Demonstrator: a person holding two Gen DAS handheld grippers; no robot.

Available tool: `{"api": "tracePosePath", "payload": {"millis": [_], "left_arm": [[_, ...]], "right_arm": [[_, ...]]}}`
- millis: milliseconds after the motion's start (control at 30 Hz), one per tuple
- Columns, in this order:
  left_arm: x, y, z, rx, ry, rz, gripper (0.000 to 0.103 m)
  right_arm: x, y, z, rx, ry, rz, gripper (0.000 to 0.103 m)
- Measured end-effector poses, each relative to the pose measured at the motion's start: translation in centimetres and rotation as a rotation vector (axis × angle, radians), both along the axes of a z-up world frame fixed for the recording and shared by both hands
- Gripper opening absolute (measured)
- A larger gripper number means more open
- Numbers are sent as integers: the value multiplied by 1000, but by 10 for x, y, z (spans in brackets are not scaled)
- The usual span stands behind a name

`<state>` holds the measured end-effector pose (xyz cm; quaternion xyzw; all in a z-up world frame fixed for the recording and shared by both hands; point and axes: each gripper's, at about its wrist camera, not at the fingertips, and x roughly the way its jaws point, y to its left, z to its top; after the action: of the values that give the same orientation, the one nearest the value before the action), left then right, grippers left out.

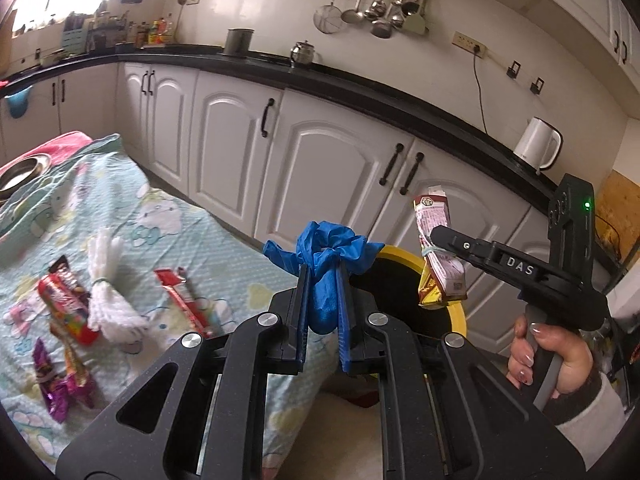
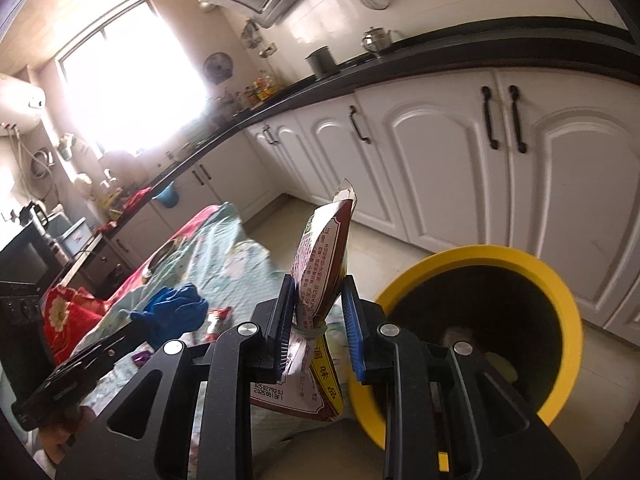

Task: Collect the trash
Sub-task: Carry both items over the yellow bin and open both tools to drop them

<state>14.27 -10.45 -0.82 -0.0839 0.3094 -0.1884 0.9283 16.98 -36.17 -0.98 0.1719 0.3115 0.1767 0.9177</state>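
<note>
We note the left tool [image 1: 322, 296]: matte black linkage arms with four round silver screw heads, black finger rails, ribbed blue pads [image 1: 343, 312]. The right tool [image 2: 318, 320] has the same build: black speckled frame, silver screws, one blue ribbed pad [image 2: 354, 320] and one dark one. From the left wrist view we see the right tool's side: black pistol body, white "DAS" lettering, a small green light, a grey trigger. The hand [image 1: 552, 354] shows long pale polished nails, a dark cuff over a white sleeve [image 1: 592, 412].
</note>
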Motion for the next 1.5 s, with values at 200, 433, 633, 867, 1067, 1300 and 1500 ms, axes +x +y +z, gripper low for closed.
{"api": "tracePosePath", "payload": {"millis": [200,433,633,867,1067,1300,1500], "left_arm": [[3,-20,-7,8,6,-37,7],[8,-46,-14,26,13,-86,7],[14,-68,-23,44,20,-129,7],[21,-92,-39,73,46,-176,7],[26,-106,-55,88,76,-206,7],[30,-118,-71,103,109,-230,7],[36,-125,-82,112,130,-246,7]], "right_arm": [[-3,-18,-8,-19,5,-57,23],[-1,-40,-16,-42,17,-116,23],[3,-57,-28,-51,43,-156,23],[4,-72,-45,-54,78,-191,23],[8,-80,-57,-57,105,-206,23],[11,-88,-72,-52,140,-223,23],[13,-92,-84,-48,167,-227,23]]}}
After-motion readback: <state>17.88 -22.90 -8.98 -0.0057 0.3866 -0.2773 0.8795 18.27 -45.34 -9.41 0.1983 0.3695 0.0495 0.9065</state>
